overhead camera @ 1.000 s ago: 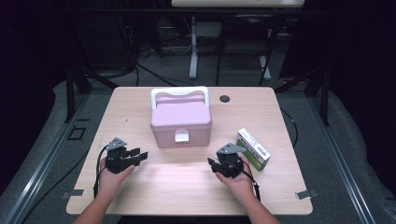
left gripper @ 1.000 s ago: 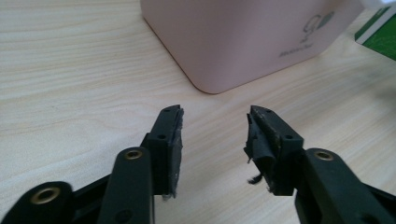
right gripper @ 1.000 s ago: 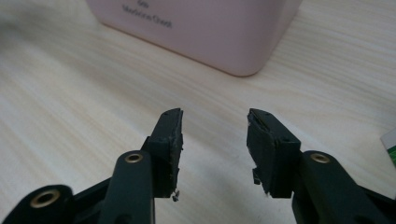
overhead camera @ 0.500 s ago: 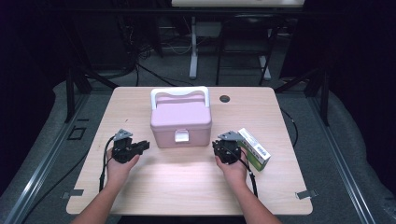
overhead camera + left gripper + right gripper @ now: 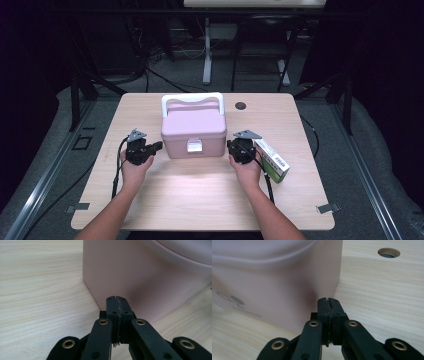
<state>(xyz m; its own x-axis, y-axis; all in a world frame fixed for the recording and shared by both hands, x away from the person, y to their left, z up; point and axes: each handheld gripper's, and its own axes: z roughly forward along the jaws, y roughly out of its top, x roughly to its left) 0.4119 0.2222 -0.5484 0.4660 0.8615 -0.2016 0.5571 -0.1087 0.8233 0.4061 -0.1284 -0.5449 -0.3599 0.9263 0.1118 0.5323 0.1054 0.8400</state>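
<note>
Pink box point(image 5: 194, 131) at table centre, rigid, smooth, likely light; left gripper point(image 5: 156, 146) and right gripper point(image 5: 231, 146), jaws just closed on nothing, flank its near corners—squeeze both side walls.

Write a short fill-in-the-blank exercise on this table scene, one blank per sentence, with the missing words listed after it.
1. The box between the two grippers is ____ in colour.
2. The jaws of the left gripper are ____, with nothing between them.
3. The green and white carton lies beside the ____ gripper.
4. The box's white handle lies toward the ____ edge of the table.

Missing words: pink; shut; right; far
</note>
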